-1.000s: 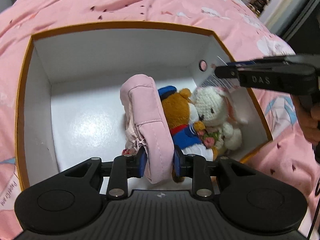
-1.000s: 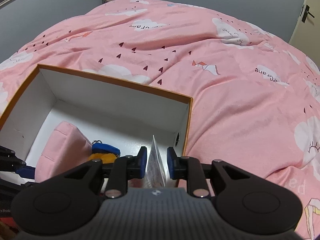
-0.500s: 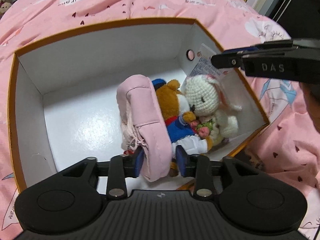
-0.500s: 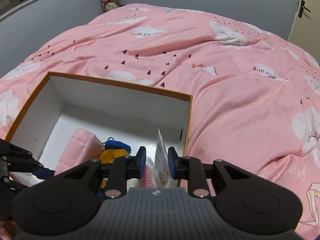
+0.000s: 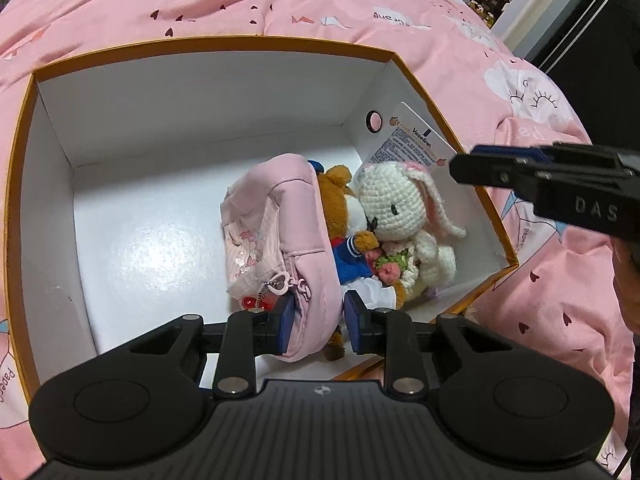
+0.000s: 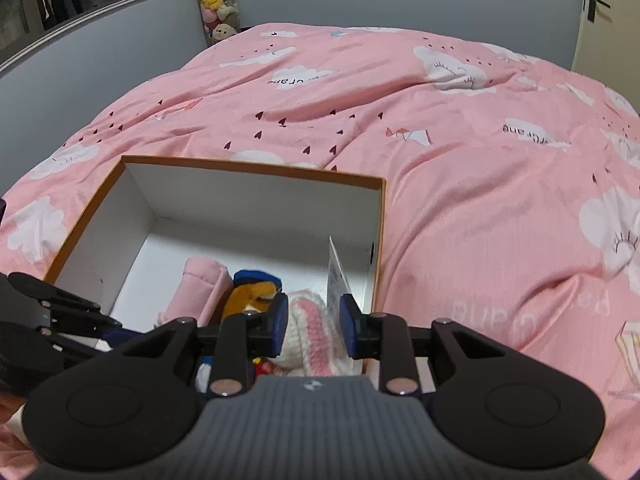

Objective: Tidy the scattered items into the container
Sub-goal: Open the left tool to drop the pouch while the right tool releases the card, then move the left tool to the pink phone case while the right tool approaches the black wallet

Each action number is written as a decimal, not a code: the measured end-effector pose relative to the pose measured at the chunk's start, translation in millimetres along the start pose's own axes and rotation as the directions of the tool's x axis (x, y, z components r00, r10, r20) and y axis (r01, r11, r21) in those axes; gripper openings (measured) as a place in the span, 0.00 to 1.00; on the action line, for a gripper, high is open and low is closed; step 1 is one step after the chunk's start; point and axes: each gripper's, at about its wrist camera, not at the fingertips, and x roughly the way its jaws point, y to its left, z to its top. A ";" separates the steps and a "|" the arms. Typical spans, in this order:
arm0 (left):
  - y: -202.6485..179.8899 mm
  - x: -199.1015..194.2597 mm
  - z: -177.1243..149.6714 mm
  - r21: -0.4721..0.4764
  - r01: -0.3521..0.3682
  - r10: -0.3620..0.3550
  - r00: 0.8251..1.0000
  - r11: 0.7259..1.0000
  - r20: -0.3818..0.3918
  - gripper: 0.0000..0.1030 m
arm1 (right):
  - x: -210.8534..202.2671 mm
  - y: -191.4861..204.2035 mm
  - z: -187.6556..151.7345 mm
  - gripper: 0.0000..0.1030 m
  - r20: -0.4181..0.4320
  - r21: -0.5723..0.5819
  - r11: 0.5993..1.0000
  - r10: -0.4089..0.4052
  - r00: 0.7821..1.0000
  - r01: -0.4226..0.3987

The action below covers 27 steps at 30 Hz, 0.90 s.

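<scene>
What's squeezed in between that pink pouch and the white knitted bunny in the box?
A brown teddy bear in a blue sailor outfit sits between the pink pouch and the bunny, clearest in the left wrist view.

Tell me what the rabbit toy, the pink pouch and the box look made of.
Rabbit toy: crocheted yarn, matte, stitch loops visible. Pink pouch: soft woven fabric, seams and a zip pull show. Box: likely cardboard, white inside, floor slightly glossy with a light reflection, orange edge.

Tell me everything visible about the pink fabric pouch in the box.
The pink fabric pouch is soft and padded, with a striped front panel bearing sequin hearts, plus a zip with a heart pull and red charm. It stands on edge on the white box floor, leaning against the brown bear plush. The closing left gripper straddles its near end.
</scene>
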 end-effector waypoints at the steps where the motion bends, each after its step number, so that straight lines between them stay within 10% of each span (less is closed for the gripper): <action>1: -0.7 -1.0 -0.2 0.001 -0.006 0.006 1.000 1.000 0.002 0.30 | -1.2 -0.4 -1.9 0.30 0.000 0.004 1.000 0.000 1.000 0.000; 18: -14.3 -68.0 -24.7 0.044 -0.031 0.023 0.987 0.999 0.161 0.47 | -42.0 14.1 -43.0 0.47 0.005 0.058 0.990 0.126 0.992 -0.126; 27: -34.6 -75.7 -69.5 0.171 0.047 -0.060 0.995 0.984 0.074 0.47 | -38.9 18.8 -86.9 0.39 -0.124 0.147 0.981 0.143 0.982 -0.124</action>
